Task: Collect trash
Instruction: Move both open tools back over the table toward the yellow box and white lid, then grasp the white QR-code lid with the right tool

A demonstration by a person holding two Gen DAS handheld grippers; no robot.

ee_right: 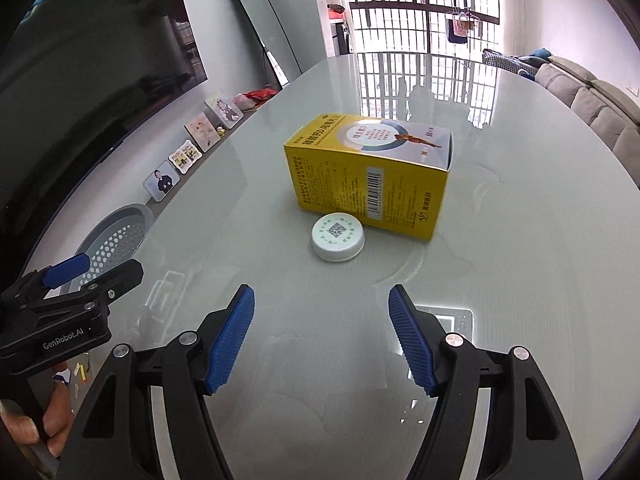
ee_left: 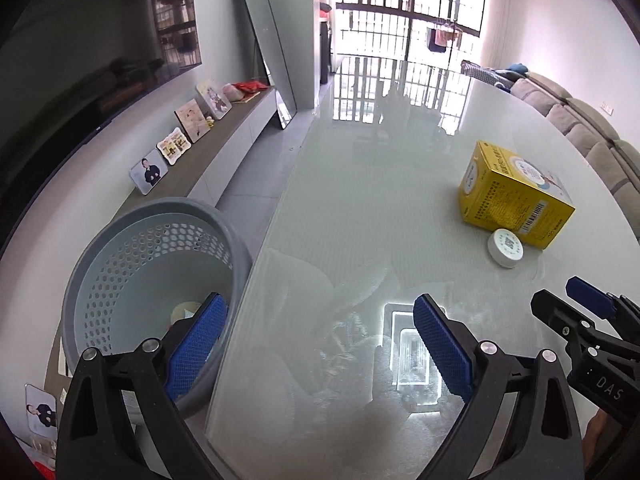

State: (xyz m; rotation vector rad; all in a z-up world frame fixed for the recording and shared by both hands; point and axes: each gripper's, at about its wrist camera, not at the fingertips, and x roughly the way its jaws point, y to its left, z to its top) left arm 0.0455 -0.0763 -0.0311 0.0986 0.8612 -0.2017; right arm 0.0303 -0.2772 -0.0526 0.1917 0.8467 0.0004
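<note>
- Right gripper [ee_right: 322,336]: fingers spread, empty, aimed at the white cap [ee_right: 338,237] just ahead, touching the yellow box [ee_right: 372,178] on the tabletop [ee_right: 520,280].
- Left gripper [ee_left: 316,344]: fingers released, straddling the tabletop edge; the basket [ee_left: 120,264] sits by its left finger, probably for drops.

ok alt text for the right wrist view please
An open right hand-held gripper hovers over a glossy table, pointing at a white cap that sits just in front of a yellow box. The left hand-held gripper and a grey perforated bin show at left.
</note>
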